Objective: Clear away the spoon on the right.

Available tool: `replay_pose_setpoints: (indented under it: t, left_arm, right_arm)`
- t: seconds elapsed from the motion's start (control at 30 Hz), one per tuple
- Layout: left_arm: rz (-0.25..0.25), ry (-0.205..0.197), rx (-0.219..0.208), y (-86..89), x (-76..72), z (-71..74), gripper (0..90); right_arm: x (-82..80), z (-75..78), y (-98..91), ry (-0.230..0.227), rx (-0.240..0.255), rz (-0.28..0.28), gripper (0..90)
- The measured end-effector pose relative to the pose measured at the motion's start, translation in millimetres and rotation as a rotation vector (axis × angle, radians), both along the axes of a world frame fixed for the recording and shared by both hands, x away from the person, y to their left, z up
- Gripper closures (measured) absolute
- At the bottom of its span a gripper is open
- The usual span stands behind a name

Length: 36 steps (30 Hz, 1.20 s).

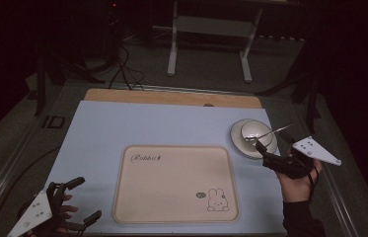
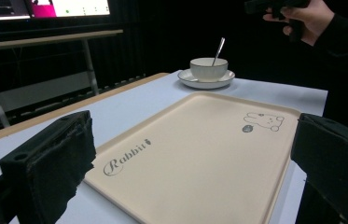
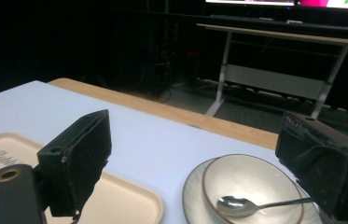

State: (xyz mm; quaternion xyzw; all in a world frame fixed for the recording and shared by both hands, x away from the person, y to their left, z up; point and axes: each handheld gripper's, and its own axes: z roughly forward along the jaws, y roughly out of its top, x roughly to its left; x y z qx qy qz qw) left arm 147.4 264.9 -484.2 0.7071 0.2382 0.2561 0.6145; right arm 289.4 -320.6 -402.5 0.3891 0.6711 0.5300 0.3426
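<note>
A white bowl [image 1: 250, 129] on a saucer [image 1: 240, 144] stands at the right of the pale blue mat, with a metal spoon [image 1: 272, 132] lying in it. In the right gripper view the bowl [image 3: 251, 179] holds nothing but the spoon [image 3: 241, 205]. My right gripper [image 1: 261, 152] hovers just in front of the saucer, open, with nothing between its jaws. A beige tray [image 1: 171, 197] printed with "Rabbit" and a bunny lies bare in the middle. My left gripper [image 1: 85, 199] rests open at the front left corner, beside the tray [image 2: 185, 140].
The mat [image 1: 122, 128] covers a wooden table whose far edge [image 1: 171, 96] shows as a strip. Beyond it stands a white desk frame [image 1: 208, 29], and cables [image 1: 125, 69] trail over the dark floor. In the left gripper view the bowl [image 2: 207, 67] sits far across the tray.
</note>
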Motion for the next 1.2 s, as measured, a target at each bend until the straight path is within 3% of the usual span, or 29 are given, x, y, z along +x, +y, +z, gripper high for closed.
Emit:
replay_pose_setpoints:
  t: [0.43, 0.87, 1.03, 1.2]
  left_arm:
    - [-0.004, 0.0, 0.009, -1.1, 0.6, -0.6, 0.0]
    - [-0.007, -0.001, 0.007, -1.9, 0.1, -0.5, 0.0]
    - [-0.011, -0.001, 0.011, -2.6, 0.3, -0.8, 0.0]
    - [-0.01, 0.0, 0.009, -2.4, 0.7, -1.0, 0.0]
  right_arm:
    - [35.5, -5.3, -32.0, 0.072, -0.021, -0.121, 10.5]
    - [66.2, -9.7, -64.6, 0.171, 0.053, -0.24, 13.4]
    - [78.4, -13.7, -74.7, 0.22, 0.057, -0.283, 14.8]
    - [88.4, -17.9, -84.6, 0.259, 0.115, -0.294, 18.9]
